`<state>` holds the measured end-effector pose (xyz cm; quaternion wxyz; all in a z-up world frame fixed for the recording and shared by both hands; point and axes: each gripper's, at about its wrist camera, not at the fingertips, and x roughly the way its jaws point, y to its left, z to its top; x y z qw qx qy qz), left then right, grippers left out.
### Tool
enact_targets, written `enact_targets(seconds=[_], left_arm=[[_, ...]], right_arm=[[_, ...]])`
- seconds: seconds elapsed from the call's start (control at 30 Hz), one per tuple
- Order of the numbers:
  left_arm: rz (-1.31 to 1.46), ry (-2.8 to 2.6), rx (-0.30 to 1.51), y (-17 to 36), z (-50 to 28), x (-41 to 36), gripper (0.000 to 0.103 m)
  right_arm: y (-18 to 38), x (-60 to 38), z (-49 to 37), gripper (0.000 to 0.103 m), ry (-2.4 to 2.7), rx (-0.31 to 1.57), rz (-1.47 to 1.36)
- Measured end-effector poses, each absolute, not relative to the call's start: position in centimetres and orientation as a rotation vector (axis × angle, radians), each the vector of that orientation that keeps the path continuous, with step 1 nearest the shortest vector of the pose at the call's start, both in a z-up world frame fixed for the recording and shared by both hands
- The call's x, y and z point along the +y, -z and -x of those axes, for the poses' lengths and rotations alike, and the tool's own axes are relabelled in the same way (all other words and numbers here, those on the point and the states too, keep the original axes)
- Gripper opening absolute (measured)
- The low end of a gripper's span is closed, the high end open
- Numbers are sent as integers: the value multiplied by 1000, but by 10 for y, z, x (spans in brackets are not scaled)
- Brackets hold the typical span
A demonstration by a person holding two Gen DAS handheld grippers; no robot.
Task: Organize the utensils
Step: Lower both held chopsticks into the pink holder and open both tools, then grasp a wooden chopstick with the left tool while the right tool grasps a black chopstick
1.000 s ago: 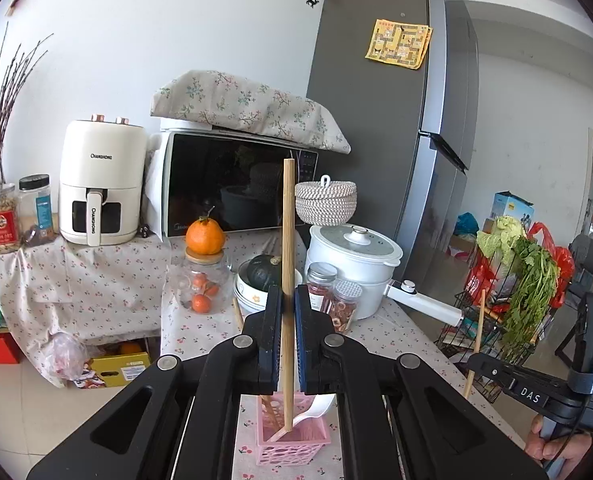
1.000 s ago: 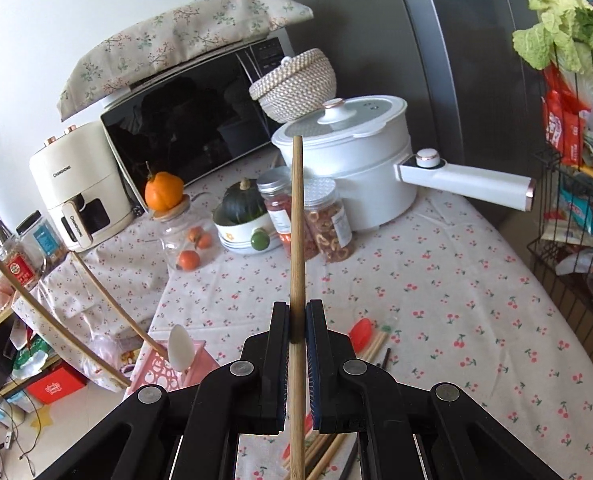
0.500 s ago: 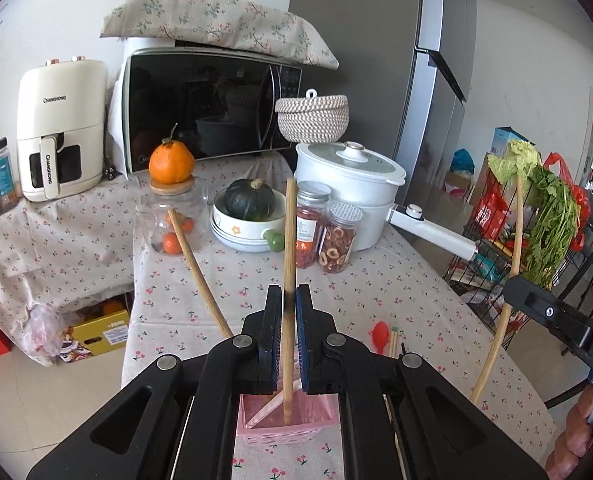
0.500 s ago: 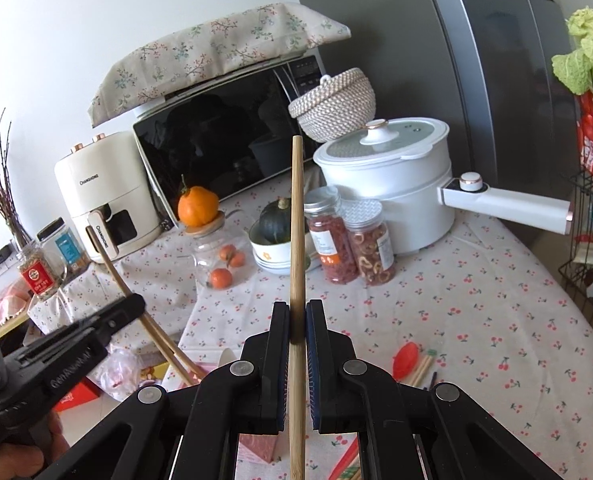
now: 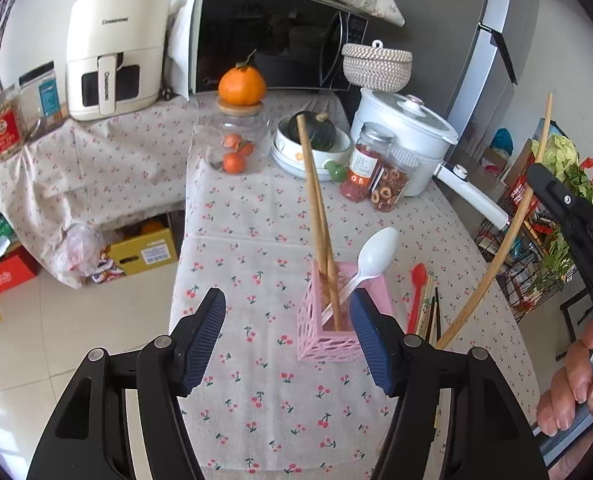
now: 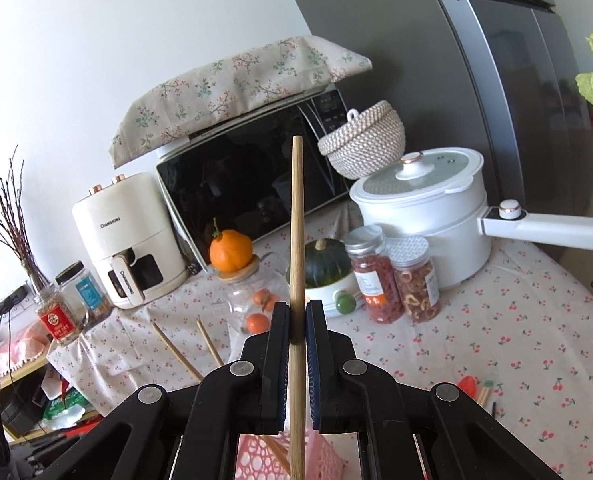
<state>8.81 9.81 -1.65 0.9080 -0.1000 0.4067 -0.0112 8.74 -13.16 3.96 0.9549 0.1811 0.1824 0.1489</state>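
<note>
left gripper hangs with jaws spread wide, holding nothing. right gripper is clamped on a chopstick, held upright.

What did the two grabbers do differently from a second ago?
The left gripper let go of its chopstick and opened wide; two chopsticks now stand in the pink basket beside the white spoon. The right gripper stayed shut on its chopstick, now closer above the basket.

We see a table under a cherry-print cloth. On it stand a pink basket, a white pot and two jars; loose utensils lie beside the basket.
</note>
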Motion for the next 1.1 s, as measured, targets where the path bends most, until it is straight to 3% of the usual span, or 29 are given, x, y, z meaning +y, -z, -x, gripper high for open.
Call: enact_targets(seconds=[0.37, 0.73, 0.8, 0.87, 1.1], left_arm=[[272, 35, 896, 30, -82, 118, 68], [236, 25, 927, 33, -88, 109, 70], [224, 23, 929, 32, -87, 105, 72], [220, 23, 932, 31, -87, 101, 75], [184, 21, 920, 27, -83, 77, 86]], right_arm=[[-33, -87, -112, 7, -219, 295, -270], [4, -81, -131, 11, -273, 465, -246], [3, -89, -130, 21, -299, 499, -267], [0, -100, -126, 41, -315, 518, -289], [-6, -146, -110, 71, -275, 582, -261]])
